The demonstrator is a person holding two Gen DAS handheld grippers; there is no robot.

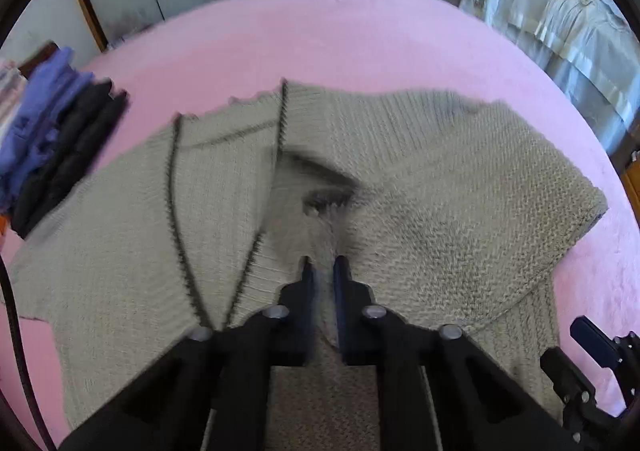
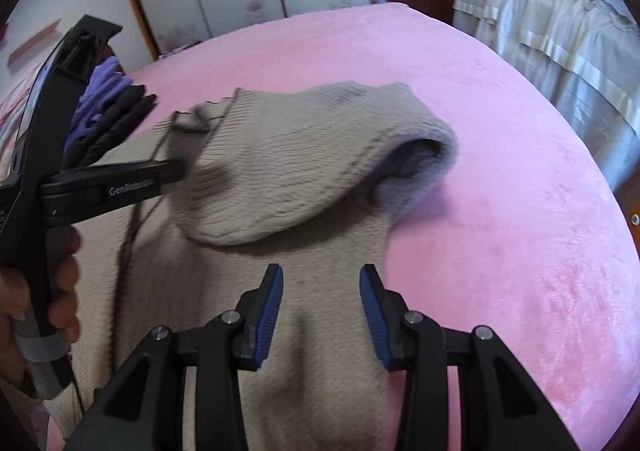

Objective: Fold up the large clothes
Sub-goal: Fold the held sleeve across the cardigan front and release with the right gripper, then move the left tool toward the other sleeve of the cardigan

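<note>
Mid-fold on the pink bed — one sleeve is across, the rest is still to do.

Your pink bed cover (image 2: pixel 500 155) fills both views, and the beige knit cardigan (image 1: pixel 440 191) lies spread on its middle, front up with the dark-trimmed edges showing. A stack of folded clothes (image 1: pixel 52 131) sits at the far left, so I judge earlier pieces finished. On this one, the sleeve (image 2: pixel 304 171) is already turned over onto the body, its cuff opening toward the bed's edge; the other side and the lengthwise folds look undone. Your left gripper (image 1: pixel 322 265) has its jaws together, apparently pinching knit at the chest — motion blur makes the grip hard to confirm. Your right gripper (image 2: pixel 321 287) hovers over the lower body panel, jaws apart, nothing clamped.
</note>
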